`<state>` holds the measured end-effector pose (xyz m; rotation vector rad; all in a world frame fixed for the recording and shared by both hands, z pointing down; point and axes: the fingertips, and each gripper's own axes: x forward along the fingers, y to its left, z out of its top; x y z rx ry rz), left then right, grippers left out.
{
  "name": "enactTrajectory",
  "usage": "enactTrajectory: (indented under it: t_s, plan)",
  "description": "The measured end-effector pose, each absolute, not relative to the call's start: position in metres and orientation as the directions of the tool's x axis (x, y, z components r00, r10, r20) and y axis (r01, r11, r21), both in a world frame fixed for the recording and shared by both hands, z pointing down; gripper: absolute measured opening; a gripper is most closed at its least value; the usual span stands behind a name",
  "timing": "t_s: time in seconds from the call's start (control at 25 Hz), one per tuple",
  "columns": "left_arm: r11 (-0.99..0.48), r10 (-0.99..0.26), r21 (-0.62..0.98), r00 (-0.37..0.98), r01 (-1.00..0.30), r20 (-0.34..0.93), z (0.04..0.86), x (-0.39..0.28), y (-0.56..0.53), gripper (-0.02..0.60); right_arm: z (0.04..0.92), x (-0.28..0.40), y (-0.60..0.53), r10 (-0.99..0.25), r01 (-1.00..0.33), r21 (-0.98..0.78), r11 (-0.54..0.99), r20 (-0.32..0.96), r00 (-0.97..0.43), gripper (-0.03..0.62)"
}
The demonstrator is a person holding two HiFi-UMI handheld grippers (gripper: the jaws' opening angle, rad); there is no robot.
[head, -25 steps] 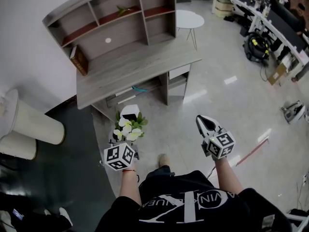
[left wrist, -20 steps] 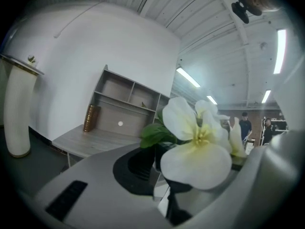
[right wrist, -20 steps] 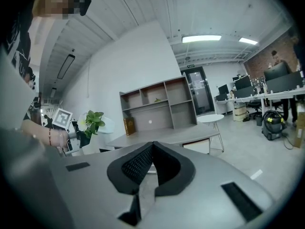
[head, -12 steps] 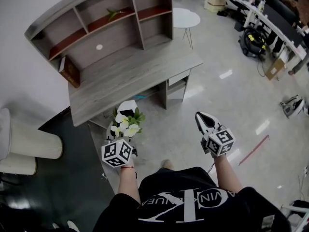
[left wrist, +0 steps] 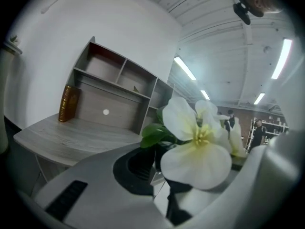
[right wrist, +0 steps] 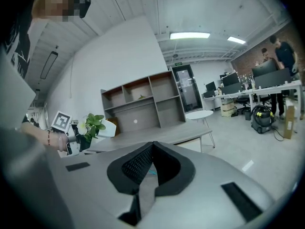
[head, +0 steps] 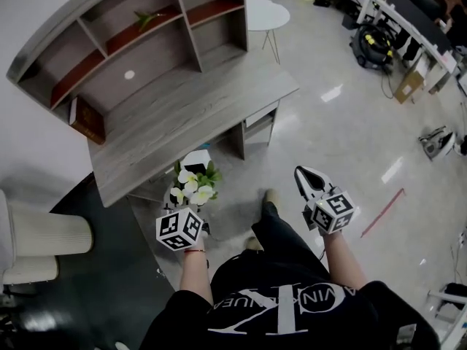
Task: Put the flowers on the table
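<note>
Head view: lower left of centre, the left claw (head: 191, 205) grips white flowers (head: 194, 184) just off the desk (head: 182, 115) edge. Left gripper view: flowers fill the jaws. Right gripper view: the right claw (right wrist: 151, 151) is clenched, empty.

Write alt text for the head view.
Seen from above, a person holds white flowers in the left tool, just short of a grey wooden desk with an open shelf unit on top. The right tool is shut on nothing, out over the glossy floor.
</note>
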<state>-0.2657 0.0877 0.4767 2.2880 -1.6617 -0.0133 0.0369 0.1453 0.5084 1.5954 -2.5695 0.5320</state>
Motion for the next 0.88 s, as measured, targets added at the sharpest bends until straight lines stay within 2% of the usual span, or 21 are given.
enactTrajectory:
  t_s: [0.32,0.88]
  plan:
    - [-0.255,-0.941,0.239,0.297,-0.937,0.163,0.469,-0.257,0.014,0.009,0.508,0.046,0.061,-0.843,-0.862,-0.257,0.437,0.217,-0.492,0.011]
    - [-0.223,-0.941,0.254,0.276,-0.941,0.197,0.465,-0.205,-0.123,0.009,0.505,0.076,-0.097,-0.786,-0.811,-0.276,0.516,0.222,-0.577,0.011]
